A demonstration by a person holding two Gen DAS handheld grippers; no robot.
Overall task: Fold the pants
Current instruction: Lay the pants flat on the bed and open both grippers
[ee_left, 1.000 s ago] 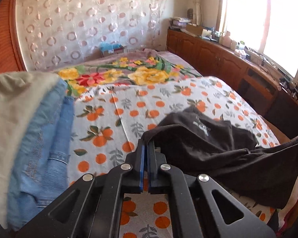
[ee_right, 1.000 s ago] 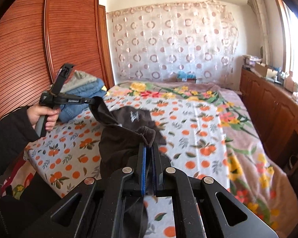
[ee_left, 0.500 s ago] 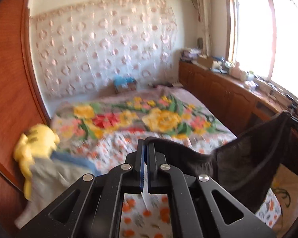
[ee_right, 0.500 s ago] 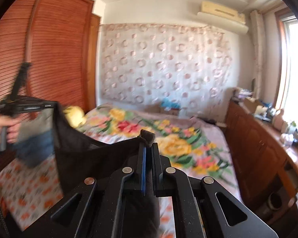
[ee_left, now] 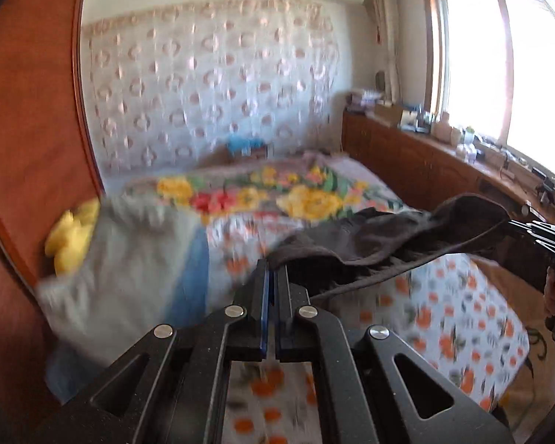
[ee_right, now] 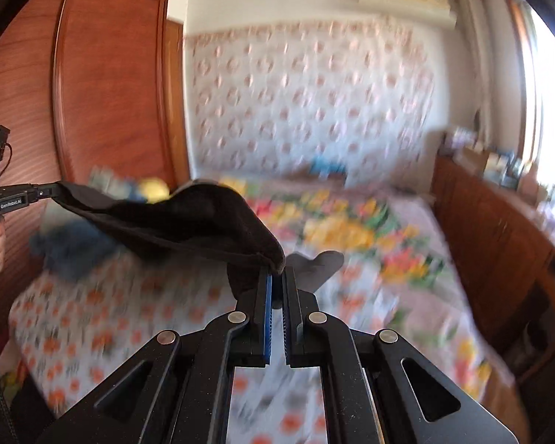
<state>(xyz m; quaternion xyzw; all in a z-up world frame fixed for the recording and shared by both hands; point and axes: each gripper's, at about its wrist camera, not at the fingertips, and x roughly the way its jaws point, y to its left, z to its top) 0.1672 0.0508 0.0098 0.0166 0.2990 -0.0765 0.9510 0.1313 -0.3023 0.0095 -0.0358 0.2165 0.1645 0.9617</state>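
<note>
Left wrist view shows the dark pants (ee_left: 381, 248) now strung lower between the two tools than half a second ago, when they hung like a tall curtain toward the window; one second ago they lay bunched on the bed (ee_left: 444, 318). So the lift and shake-out looks finished, and the garment is probably on its way down to be spread flat for the first fold. The left tool (ee_left: 271, 272) is pinched narrow on one corner of the cloth, pointing level over the orange-print sheet. In the right wrist view, the right tool (ee_right: 276, 277) is likewise clamped on the opposite corner, held level, with the pants (ee_right: 174, 222) sagging in the air between them above the bed (ee_right: 129, 314). The background is motion-blurred.
</note>
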